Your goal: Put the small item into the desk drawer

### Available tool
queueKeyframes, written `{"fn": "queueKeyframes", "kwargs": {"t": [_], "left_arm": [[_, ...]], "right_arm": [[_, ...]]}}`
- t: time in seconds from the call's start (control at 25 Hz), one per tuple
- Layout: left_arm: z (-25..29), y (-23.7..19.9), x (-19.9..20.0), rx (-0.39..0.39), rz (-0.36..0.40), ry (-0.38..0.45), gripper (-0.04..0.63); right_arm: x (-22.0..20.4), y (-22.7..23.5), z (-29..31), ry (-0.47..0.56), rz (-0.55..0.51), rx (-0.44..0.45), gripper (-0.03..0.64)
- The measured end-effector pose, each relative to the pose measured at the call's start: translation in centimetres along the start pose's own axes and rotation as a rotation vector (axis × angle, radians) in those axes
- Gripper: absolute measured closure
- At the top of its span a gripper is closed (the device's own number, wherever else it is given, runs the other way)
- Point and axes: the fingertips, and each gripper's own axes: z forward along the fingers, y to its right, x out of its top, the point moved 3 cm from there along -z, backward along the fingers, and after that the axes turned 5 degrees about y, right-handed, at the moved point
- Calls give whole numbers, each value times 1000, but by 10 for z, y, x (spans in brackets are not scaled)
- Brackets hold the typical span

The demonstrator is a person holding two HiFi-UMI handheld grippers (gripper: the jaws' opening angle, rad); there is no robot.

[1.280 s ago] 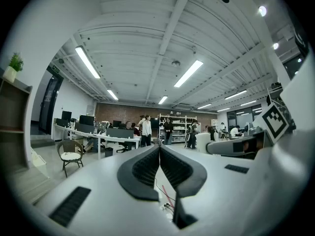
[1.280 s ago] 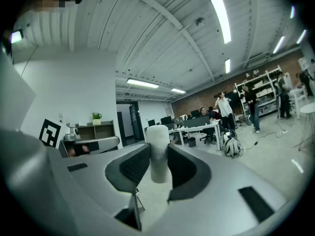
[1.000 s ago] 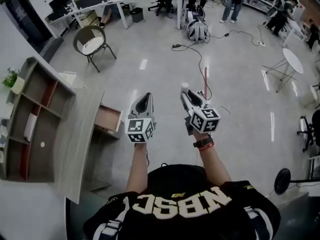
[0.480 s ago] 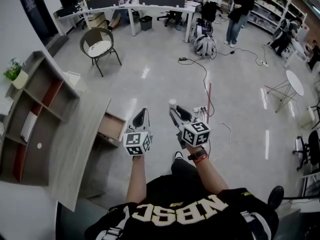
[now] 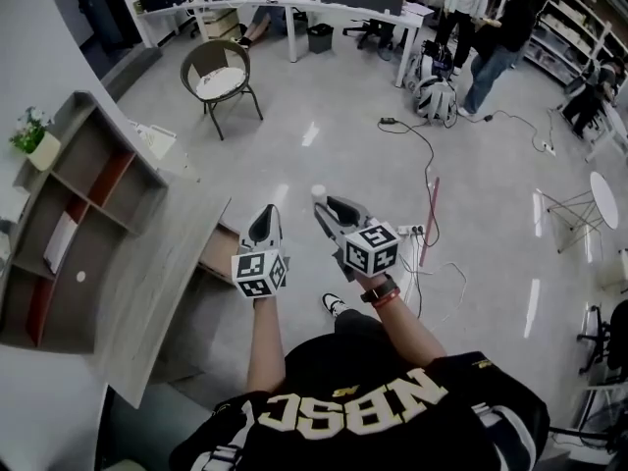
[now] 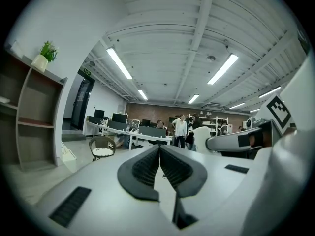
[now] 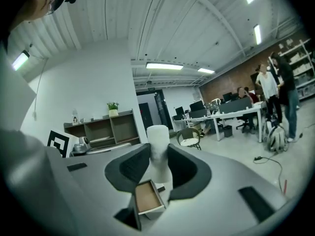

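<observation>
My right gripper (image 5: 322,205) is shut on a small white cylinder (image 5: 317,192), which stands upright between its dark pads (image 7: 135,163). In the right gripper view the white cylinder (image 7: 157,149) pokes up above the jaws, and the open wooden drawer (image 7: 147,196) shows below through the gap. The desk drawer (image 5: 218,250) is pulled out from the grey desk (image 5: 147,283), just left of my left gripper (image 5: 266,214). The left gripper (image 6: 160,150) has its pads pressed together with nothing between them. Both grippers are held in the air above the floor, side by side.
An open shelf unit (image 5: 74,224) with a potted plant (image 5: 31,133) stands behind the desk. A chair (image 5: 221,75) is further ahead. Cables, a power strip (image 5: 410,231) and a red rod (image 5: 429,219) lie on the floor to the right. People (image 5: 491,32) stand at the back.
The person has stepped closer to the desk, so both grippers now hang nearer the open drawer. The right gripper's hold on the white cylinder is unchanged.
</observation>
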Motion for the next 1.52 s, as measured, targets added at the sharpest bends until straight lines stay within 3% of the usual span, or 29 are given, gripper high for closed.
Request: {"fn": "queueKeyframes", "kwargs": {"t": [0.44, 0.8, 1.24, 1.52], "left_arm": [[79, -19, -8, 83, -3, -8, 578], [103, -36, -24, 199, -26, -29, 578], [56, -93, -63, 389, -56, -111, 578], [-22, -164, -95, 586, -126, -168, 578]], "right_arm": [[18, 48, 74, -51, -13, 134, 495], [15, 74, 107, -124, -15, 233, 495], [-43, 44, 161, -275, 30, 377, 495], [-102, -33, 213, -432, 18, 527, 494]]}}
